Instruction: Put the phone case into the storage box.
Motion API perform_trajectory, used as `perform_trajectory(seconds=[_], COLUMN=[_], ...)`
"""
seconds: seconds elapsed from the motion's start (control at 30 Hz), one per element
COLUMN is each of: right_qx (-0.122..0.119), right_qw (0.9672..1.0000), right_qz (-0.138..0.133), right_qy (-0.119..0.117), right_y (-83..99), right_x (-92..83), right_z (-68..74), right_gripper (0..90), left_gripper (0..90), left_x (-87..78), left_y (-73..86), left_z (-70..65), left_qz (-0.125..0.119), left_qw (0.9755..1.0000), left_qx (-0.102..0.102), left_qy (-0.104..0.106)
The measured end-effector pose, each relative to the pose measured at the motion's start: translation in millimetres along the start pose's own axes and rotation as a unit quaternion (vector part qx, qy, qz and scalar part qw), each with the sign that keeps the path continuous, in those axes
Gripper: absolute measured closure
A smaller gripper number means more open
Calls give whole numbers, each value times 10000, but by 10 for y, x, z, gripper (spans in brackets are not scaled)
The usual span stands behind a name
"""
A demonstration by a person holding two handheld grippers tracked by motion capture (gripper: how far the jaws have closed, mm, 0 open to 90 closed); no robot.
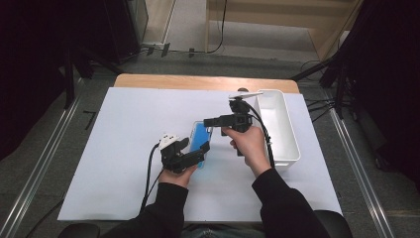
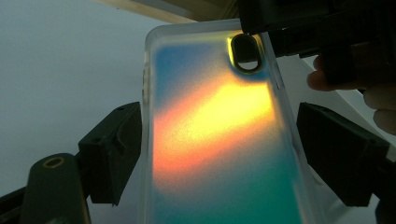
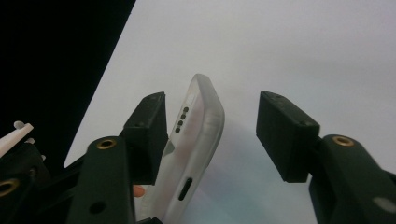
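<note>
Case (image 2: 219, 135): between the left gripper (image 1: 197, 153) pads, lifted off the mat.
Left fingers: spread, left pad touching, right pad apart.
Right gripper (image 3: 212, 135): jaws around case end, not yet pinching.
Left to do: likely grip, then the bin (image 1: 292, 148).

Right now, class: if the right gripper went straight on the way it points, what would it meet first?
Probably the phone case: its end already sits between the right gripper's jaws, beside one pad. Beyond it lies the white table sheet.
</note>
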State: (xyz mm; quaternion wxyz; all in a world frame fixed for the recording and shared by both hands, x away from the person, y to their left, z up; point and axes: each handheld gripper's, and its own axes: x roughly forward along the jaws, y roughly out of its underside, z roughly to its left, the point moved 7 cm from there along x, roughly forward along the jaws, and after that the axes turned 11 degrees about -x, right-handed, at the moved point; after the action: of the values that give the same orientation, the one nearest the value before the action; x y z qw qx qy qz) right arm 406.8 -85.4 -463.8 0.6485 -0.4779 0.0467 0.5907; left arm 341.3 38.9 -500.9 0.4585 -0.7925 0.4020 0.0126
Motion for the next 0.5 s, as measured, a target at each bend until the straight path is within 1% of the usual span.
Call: perform_trajectory(seconds=[0.03, 0.1, 0.23, 0.3, 0.33, 0.37, 0.47, 0.5], right_qx=[74, 69, 143, 159, 178, 143, 220, 265], right_qw=[10000, 10000, 9998, 9996, 9996, 9996, 9993, 9990], right_qz=[47, 45, 74, 66, 46, 50, 9, -5], right_qy=[-37, -51, -106, -212, -232, -220, -304, -363], right_y=[7, 9, 14, 9, 6, 6, -2, -7], right_x=[12, 17, 30, 40, 42, 45, 49, 44], right_z=[11, 12, 42, 53, 57, 55, 61, 59], right_gripper=[469, 473, 532, 585, 625, 657, 729, 742], left_gripper=[164, 164, 164, 164, 164, 164, 164, 164], left_x=[-2, -2, -4, -9, -11, -11, -11, -13], left_y=[-2, -3, -2, -3, -3, -3, -4, -5], left_z=[2, 2, 1, -4, -5, -5, 0, 0], left_qz=[-11, -19, -35, -54, -48, -57, -69, -71], left_qw=[10000, 10000, 10000, 10000, 10000, 10000, 10000, 10000], left_qx=[15, 5, 10, 30, 34, 26, 21, 28], left_qy=[-23, -21, -40, -36, -38, -34, -48, -54])
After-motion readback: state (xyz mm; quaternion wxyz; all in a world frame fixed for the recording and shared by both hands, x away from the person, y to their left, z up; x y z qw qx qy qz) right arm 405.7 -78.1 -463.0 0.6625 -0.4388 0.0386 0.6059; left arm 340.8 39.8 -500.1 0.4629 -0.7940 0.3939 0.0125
